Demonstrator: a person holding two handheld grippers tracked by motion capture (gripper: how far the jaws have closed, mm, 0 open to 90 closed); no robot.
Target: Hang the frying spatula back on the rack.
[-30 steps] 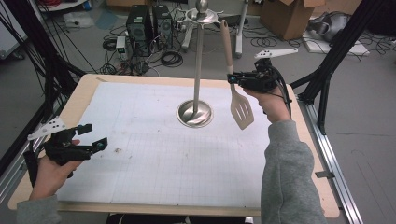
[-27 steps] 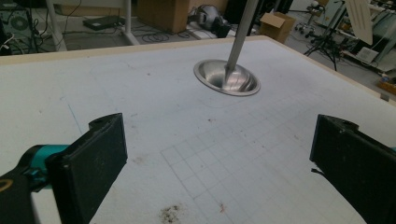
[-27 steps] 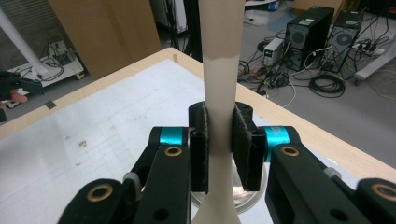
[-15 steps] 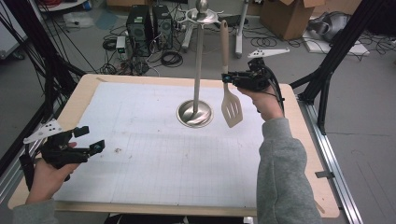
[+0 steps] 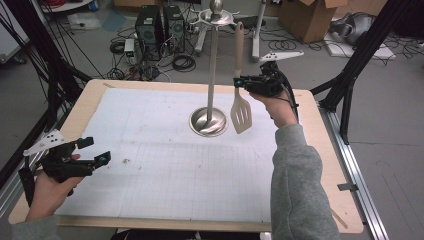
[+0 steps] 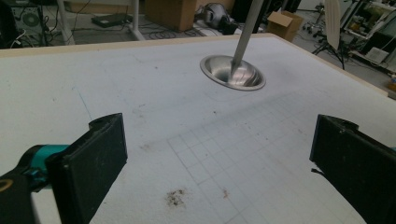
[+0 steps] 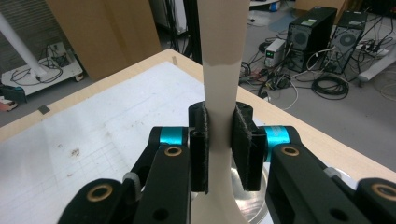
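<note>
Clamping the spatula (image 5: 240,107) by the lower part of its handle, the right gripper (image 5: 238,83) held it upright above the table (image 5: 320,150), blade down, just right of the metal stand (image 5: 213,65) and its round base (image 5: 208,121); in the right gripper view the two pads pressed on either side of the pale handle (image 7: 219,70); the left gripper (image 5: 95,150) hung over the near left corner of the white mat (image 5: 165,170), well apart from the stand, its jaws spread wide with nothing between them.
</note>
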